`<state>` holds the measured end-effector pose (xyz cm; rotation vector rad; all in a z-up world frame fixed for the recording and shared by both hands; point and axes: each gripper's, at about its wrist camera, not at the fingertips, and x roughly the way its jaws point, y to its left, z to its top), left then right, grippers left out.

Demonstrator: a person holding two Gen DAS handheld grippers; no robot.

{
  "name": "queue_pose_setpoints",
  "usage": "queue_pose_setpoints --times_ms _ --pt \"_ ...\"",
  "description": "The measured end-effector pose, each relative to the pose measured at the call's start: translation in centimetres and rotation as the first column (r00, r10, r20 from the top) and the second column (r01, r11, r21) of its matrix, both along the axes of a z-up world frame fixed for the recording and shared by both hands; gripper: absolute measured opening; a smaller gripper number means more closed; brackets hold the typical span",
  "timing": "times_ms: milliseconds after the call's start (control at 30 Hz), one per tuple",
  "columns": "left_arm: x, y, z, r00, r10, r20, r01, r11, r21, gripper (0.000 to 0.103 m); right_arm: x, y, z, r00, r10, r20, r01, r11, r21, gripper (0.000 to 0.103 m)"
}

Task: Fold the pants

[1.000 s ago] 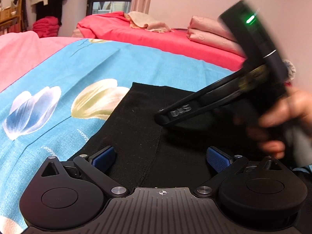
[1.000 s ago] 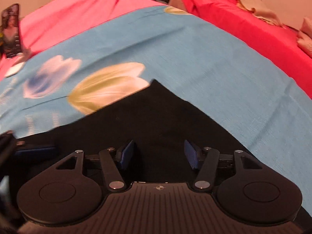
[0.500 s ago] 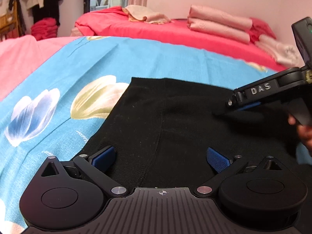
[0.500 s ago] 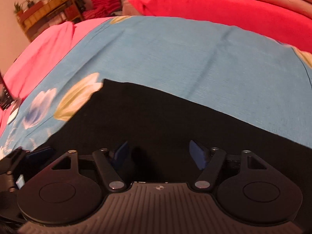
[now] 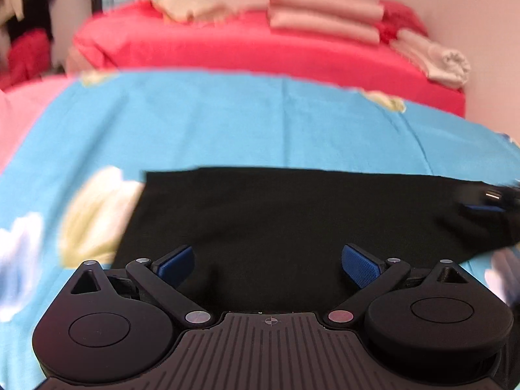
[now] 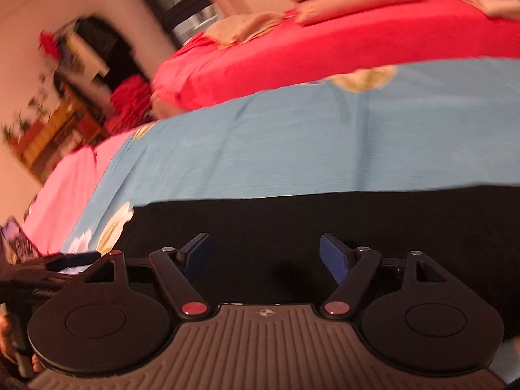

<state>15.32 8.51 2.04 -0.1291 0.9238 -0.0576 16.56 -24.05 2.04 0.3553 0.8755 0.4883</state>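
Note:
The black pants (image 5: 286, 214) lie flat on the blue flowered sheet (image 5: 227, 123) with a straight far edge. My left gripper (image 5: 268, 265) is open and empty, low over the near left part of the pants. My right gripper (image 6: 265, 256) is open and empty, low over the pants (image 6: 325, 217) further right. The right gripper's tip shows at the far right of the left wrist view (image 5: 487, 200), over the pants' right end. The left gripper shows at the lower left of the right wrist view (image 6: 48, 276).
A red bed (image 5: 260, 52) with folded pink bedding (image 5: 321, 16) and towels (image 5: 438, 61) lies beyond the sheet. A pink cover (image 6: 65, 188) lies at the left. A shelf (image 6: 48, 130) stands far left.
The right gripper has swung away from the middle of the pants to their right end. Both views have turned to face the far edge of the pants squarely. Both grippers stay open.

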Motion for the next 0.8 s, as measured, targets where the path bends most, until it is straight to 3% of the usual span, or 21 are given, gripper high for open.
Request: queue_pose_setpoints --times_ms 100,133,167,200,233,300,367,433,467,600,633,667,733,767,800 --pt "4.4 0.2 -3.7 0.989 0.027 -0.144 -0.036 0.997 -0.065 0.103 0.5 -7.8 -1.4 0.977 -0.195 -0.083 0.202 0.975 0.096 0.079" --pt "5.0 0.3 -4.7 0.987 0.048 -0.154 -0.059 0.996 -0.064 0.103 0.6 -10.4 -1.6 0.955 -0.284 -0.091 0.291 0.953 0.082 0.072" --pt "4.8 0.0 -4.5 0.994 0.054 -0.098 -0.057 0.998 -0.033 0.103 0.0 -12.9 -1.3 0.931 -0.359 -0.065 0.363 0.93 0.052 0.065" --pt "4.7 -0.4 -4.6 0.995 0.052 -0.09 -0.052 0.999 -0.002 0.103 -0.8 -15.0 -0.9 0.9 -0.436 -0.03 0.436 0.9 0.014 0.068" --pt "4.6 -0.5 -4.8 0.995 0.052 -0.081 -0.052 0.999 0.004 0.103 -2.0 -16.9 -0.4 0.861 -0.509 0.007 0.509 0.861 -0.012 0.074" --pt "3.9 -0.5 -5.2 0.998 0.049 -0.03 -0.049 0.999 0.003 0.103 -4.5 -20.7 0.3 0.76 -0.649 0.04 0.65 0.759 -0.047 0.075" --pt "3.5 -0.4 -5.5 0.999 0.051 0.008 -0.051 0.999 -0.008 0.103 -6.3 -23.9 0.1 0.628 -0.777 0.041 0.777 0.622 -0.098 0.079" --pt "3.3 -0.6 -5.4 0.998 0.055 0.022 -0.055 0.998 -0.007 0.103 -6.7 -26.3 -1.3 0.546 -0.838 0.015 0.829 0.538 -0.152 0.08" --pt "3.4 -0.7 -5.5 0.998 0.057 0.023 -0.056 0.998 -0.003 0.103 -6.5 -27.2 -2.1 0.531 -0.847 -0.011 0.837 0.527 -0.147 0.08" --pt "3.3 -0.9 -5.3 0.998 0.058 0.028 -0.058 0.998 -0.001 0.103 -4.3 -27.1 -3.0 0.558 -0.828 0.055 0.829 0.553 -0.084 0.085" --pt "3.1 -0.8 -5.3 0.998 0.058 0.03 -0.058 0.998 -0.001 0.103 -3.6 -26.4 -3.0 0.578 -0.811 0.088 0.816 0.572 -0.084 0.065" --pt "3.3 -1.0 -5.5 0.998 0.058 0.032 -0.058 0.998 0.001 0.103 -2.6 -26.1 -3.2 0.621 -0.778 0.091 0.783 0.612 -0.11 0.01" --pt "3.2 -1.0 -5.5 0.998 0.058 0.033 -0.058 0.998 0.003 0.103 -1.9 -25.4 -3.2 0.658 -0.743 0.12 0.752 0.641 -0.156 0.012" --pt "3.1 -0.9 -5.5 0.998 0.057 0.034 -0.058 0.998 0.005 0.103 -2.1 -26.0 -2.9 0.639 -0.751 0.168 0.769 0.617 -0.165 0.012" --pt "3.1 -0.9 -5.5 0.998 0.057 0.035 -0.057 0.998 0.008 0.103 -2.3 -27.2 -2.9 0.597 -0.783 0.174 0.802 0.574 -0.166 0.012"
